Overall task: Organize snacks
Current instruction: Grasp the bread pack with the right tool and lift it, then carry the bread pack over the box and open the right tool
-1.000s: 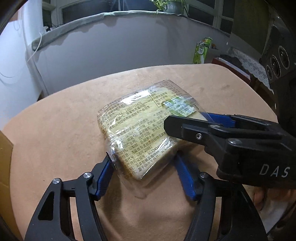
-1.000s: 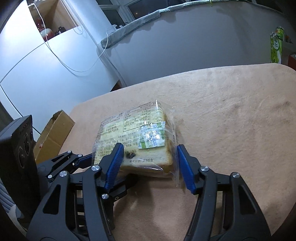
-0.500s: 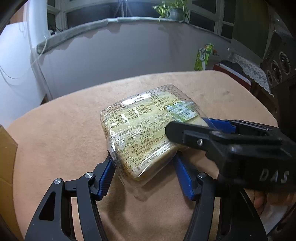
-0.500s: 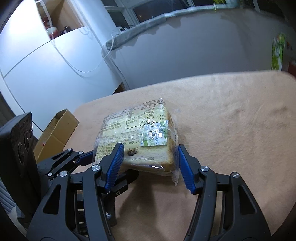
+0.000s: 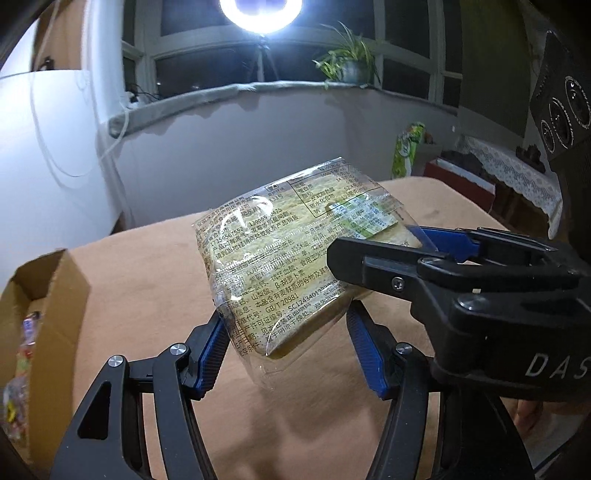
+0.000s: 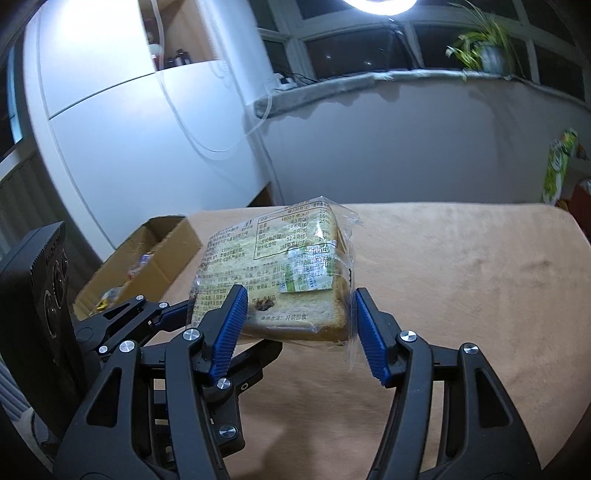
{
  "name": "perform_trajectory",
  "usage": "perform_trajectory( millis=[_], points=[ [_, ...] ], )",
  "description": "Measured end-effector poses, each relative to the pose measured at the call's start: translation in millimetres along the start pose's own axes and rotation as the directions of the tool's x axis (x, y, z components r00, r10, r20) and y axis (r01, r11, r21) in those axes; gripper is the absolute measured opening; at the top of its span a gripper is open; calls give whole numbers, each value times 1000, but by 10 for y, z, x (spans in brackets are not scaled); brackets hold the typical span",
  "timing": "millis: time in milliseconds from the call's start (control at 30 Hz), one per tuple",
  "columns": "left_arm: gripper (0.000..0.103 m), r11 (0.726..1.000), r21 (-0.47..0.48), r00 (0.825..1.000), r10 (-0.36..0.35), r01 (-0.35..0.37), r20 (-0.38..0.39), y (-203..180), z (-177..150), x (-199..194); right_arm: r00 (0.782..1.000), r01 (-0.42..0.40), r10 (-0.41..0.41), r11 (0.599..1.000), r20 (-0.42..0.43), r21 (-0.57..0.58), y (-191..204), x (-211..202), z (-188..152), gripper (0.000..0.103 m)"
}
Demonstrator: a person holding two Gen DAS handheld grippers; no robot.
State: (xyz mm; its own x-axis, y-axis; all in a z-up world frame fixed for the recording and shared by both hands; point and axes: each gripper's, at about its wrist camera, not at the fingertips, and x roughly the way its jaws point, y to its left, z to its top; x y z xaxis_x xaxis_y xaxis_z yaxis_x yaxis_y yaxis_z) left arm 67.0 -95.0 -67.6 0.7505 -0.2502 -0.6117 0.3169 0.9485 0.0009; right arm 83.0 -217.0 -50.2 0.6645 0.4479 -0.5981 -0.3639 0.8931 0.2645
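Up off the tan cloth-covered tabletop (image 5: 133, 280), the clear-wrapped pack of sliced yellow bread with printed black text (image 5: 295, 258), tilted, far edge raised. Held from two sides at once. Left tool (image 5: 286, 347), black frame with blue ribbed pads, spread around the pack's near corner; left pad against the wrapper, right pad seemingly just clear of it — grip not certain, cannot tell whether clenched or released. Right tool (image 6: 297, 325) straddling another edge of the pack (image 6: 277, 273), blue pads close at both sides, loose plastic flap hanging by the right pad; contact not clear enough to call either. Seen from the left wrist view, the right tool's black arm crossing over the pack's right side.

To the left of the pack, an open brown cardboard box (image 5: 40, 295) at the tabletop edge, colourful wrapped snacks inside (image 6: 142, 264). Beyond the pack, a green-and-white carton (image 5: 408, 149) standing past the tabletop's far edge. High behind the pack, a bright ring lamp (image 5: 260, 14) and a potted green plant (image 5: 347, 62) on the window ledge.
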Motion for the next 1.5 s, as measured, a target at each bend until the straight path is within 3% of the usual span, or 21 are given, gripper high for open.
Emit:
perform_trajectory(
  millis=[467,933,1200,1267,1333,1400,1500],
  points=[
    [62,988,-117,991,112,-102,76,705,-189,-553,997,-78,77,983,-10,-164,1048,175,138,61],
    [62,939,-260,962,257,-226,91,1559,-530,-963,980,-201,189,930,-69,-308,2171,675,172,61],
    [62,902,-331,947,316,-278,64,1964,-682,-1023,965,-263,238,899,-113,-350,2558,1053,199,61],
    [68,895,-343,946,321,-286,49,2066,-726,-1001,964,-262,229,895,-132,-362,2607,1167,176,63],
    [76,884,-341,937,349,-320,26,2154,-817,-983,971,-235,204,905,-121,-356,2580,1200,141,63],
    [77,861,-349,918,396,-370,3,2254,-931,-1015,972,-234,208,914,-112,-332,2518,1195,125,67],
    [77,836,-383,910,414,-393,-28,2385,-1053,-1094,976,-214,192,929,-103,-302,2390,1174,92,67]
  ],
)
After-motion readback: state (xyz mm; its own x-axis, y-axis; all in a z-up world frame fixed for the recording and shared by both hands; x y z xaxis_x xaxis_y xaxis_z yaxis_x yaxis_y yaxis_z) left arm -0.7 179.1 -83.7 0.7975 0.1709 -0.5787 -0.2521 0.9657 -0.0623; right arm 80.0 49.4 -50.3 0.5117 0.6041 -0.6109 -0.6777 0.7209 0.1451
